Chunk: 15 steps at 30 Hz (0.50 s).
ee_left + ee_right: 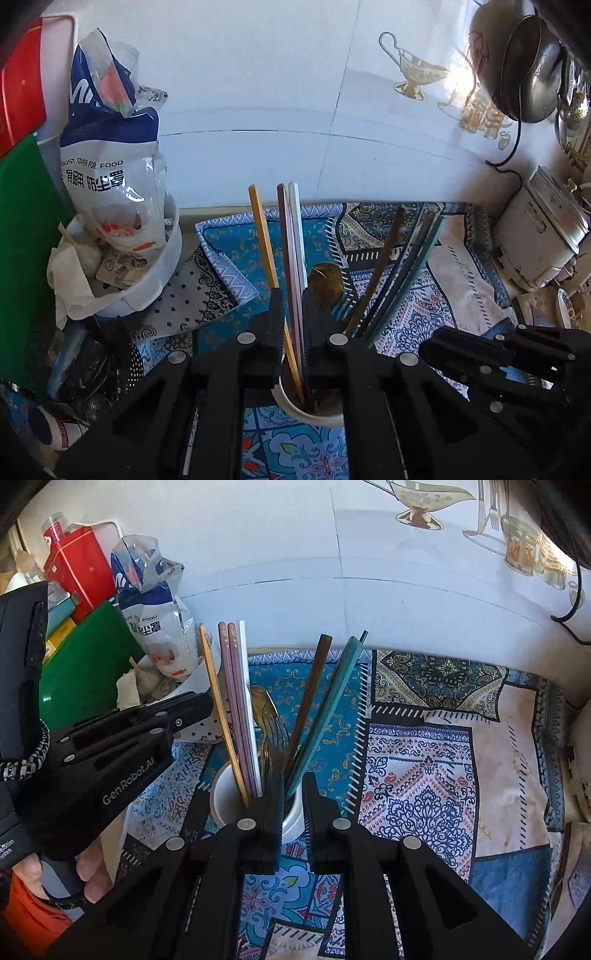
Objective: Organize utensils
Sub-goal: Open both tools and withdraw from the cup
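Chopsticks (293, 258) between parted left hand-held gripper (293, 295)

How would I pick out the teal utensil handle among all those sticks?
Find the patterned blue cloth against the tiled wall, then the white cup standing on it. The teal handle leans out to the cup's right beside a brown stick; it is the only blue-green one, and broader and flatter.

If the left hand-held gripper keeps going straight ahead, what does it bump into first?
Probably the chopsticks standing in the white cup. The left hand-held gripper points straight at them, with a few sticks already between its open fingers. Behind them stands a gold spoon; depth is hard to judge.
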Each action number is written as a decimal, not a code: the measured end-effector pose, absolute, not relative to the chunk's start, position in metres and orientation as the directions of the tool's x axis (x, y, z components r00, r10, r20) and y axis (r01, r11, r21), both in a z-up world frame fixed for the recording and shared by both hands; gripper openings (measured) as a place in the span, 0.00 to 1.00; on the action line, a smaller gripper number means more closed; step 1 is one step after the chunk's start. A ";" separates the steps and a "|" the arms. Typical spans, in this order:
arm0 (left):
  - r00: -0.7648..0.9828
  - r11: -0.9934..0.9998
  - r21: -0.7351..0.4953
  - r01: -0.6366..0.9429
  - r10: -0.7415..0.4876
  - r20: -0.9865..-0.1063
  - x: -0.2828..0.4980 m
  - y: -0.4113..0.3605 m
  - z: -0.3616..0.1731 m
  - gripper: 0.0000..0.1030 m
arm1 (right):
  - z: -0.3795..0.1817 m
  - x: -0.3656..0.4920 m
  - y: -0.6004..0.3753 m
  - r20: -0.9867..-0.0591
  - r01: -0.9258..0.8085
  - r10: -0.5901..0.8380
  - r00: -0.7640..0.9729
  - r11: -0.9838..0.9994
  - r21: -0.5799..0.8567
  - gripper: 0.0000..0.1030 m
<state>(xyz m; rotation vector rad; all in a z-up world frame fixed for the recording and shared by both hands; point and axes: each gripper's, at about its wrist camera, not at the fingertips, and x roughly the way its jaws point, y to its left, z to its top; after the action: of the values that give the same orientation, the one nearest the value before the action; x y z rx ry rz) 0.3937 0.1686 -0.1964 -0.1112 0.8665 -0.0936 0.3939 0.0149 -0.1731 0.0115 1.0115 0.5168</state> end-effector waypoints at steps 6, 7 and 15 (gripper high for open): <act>0.654 0.987 -0.154 0.046 -0.147 -0.742 0.359 0.161 -0.166 0.19 | -0.146 0.371 -0.005 -0.765 -0.414 0.434 0.475 0.878 0.241 0.17; 0.664 0.986 -0.159 0.047 -0.150 -0.732 0.352 0.159 -0.158 0.21 | -0.138 0.366 -0.010 -0.753 -0.417 0.437 0.492 0.877 0.237 0.17; 0.815 0.990 -0.130 0.050 -0.116 -0.568 0.256 0.116 -0.072 0.39 | -0.052 0.292 -0.073 -0.563 -0.471 0.492 0.664 0.860 0.197 0.18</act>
<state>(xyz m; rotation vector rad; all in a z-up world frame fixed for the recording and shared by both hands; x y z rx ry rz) 0.2558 0.1161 -0.0725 -0.1104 0.6118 -0.0887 0.2923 -0.0734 -0.0516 0.0349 0.6468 0.5441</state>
